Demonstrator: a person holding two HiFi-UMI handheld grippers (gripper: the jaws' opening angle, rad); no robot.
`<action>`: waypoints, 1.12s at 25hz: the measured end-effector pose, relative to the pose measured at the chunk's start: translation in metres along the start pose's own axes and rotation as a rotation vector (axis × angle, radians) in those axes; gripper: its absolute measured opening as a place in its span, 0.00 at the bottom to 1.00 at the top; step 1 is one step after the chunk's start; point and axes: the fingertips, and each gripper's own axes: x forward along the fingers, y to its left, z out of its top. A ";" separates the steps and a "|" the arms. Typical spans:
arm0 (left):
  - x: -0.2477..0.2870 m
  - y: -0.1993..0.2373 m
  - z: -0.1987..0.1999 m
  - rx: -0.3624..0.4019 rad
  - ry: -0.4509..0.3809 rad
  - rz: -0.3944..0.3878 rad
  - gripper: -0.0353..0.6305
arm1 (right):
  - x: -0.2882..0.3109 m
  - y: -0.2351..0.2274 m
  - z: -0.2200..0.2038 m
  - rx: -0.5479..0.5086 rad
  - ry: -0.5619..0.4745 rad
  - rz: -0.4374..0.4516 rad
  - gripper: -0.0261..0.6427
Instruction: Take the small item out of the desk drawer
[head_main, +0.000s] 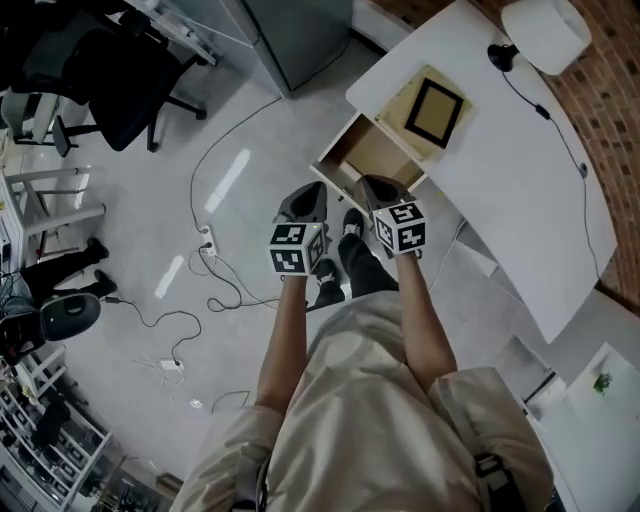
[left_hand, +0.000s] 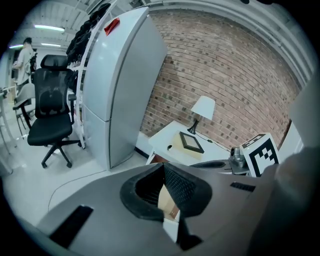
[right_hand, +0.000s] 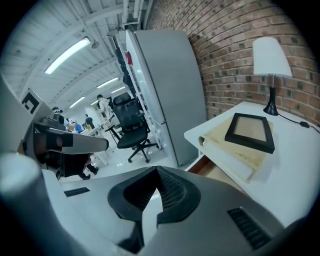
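I'm on the approach: my left gripper (head_main: 302, 202) and right gripper (head_main: 380, 190) both hang closed and empty at the front of the open drawer (head_main: 378, 150). I can't make out the small item inside. Next, I judge, I must find it, open one gripper's jaws and reach in.

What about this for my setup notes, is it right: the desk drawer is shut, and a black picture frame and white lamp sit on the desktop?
No: the head view shows the desk drawer pulled open. The black picture frame and white lamp do sit on the desktop.
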 end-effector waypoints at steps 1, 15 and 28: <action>0.005 0.002 -0.005 -0.015 0.008 0.003 0.08 | 0.005 -0.004 -0.002 -0.001 0.007 0.001 0.08; 0.062 0.039 -0.079 -0.109 0.115 0.053 0.08 | 0.086 -0.061 -0.065 -0.034 0.162 0.021 0.08; 0.113 0.072 -0.127 -0.073 0.167 0.055 0.08 | 0.150 -0.090 -0.125 -0.028 0.269 0.037 0.08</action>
